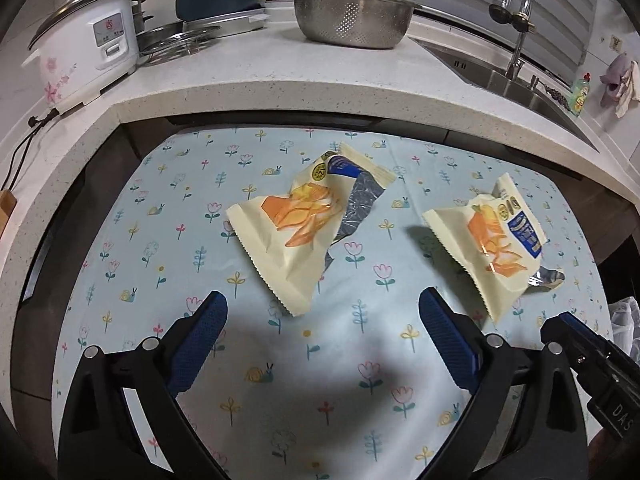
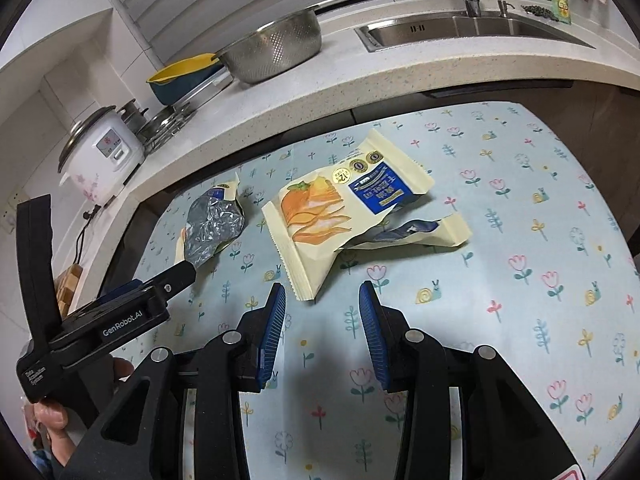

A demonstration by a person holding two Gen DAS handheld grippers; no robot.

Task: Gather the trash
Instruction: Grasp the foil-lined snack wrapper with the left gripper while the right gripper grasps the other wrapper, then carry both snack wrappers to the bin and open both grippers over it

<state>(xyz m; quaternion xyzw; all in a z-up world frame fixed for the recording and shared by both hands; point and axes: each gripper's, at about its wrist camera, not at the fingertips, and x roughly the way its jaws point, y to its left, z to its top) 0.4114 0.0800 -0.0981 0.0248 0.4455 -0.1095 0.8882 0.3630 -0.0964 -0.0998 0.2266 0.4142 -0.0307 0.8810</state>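
wrappers lie on the flowered tablecloth (image 1: 280,360), two of them, both cream with orange slices printed on the front and torn open so the silver lining shows. the left wrapper (image 1: 296,232) lies just ahead of the left gripper (image 1: 322,320), between the lines of its two blue pads (image 1: 200,340), its zigzag edge nearest the fingertips and not touching them. the left gripper's jaws stand spread wide with nothing between them. the right wrapper (image 2: 344,208) lies just ahead of the right gripper (image 2: 322,312), its lower corner close to the gap between the fingertips but apart from them. the right gripper's jaws are parted by a narrower gap, gripping nothing. beyond both wrappers, past the far edge of the cloth, runs a speckled countertop (image 1: 248,76) with a steel colander (image 1: 352,16), a white rice cooker (image 1: 84,48) off to the left gripper's left, and a sink (image 2: 472,28) to the right.
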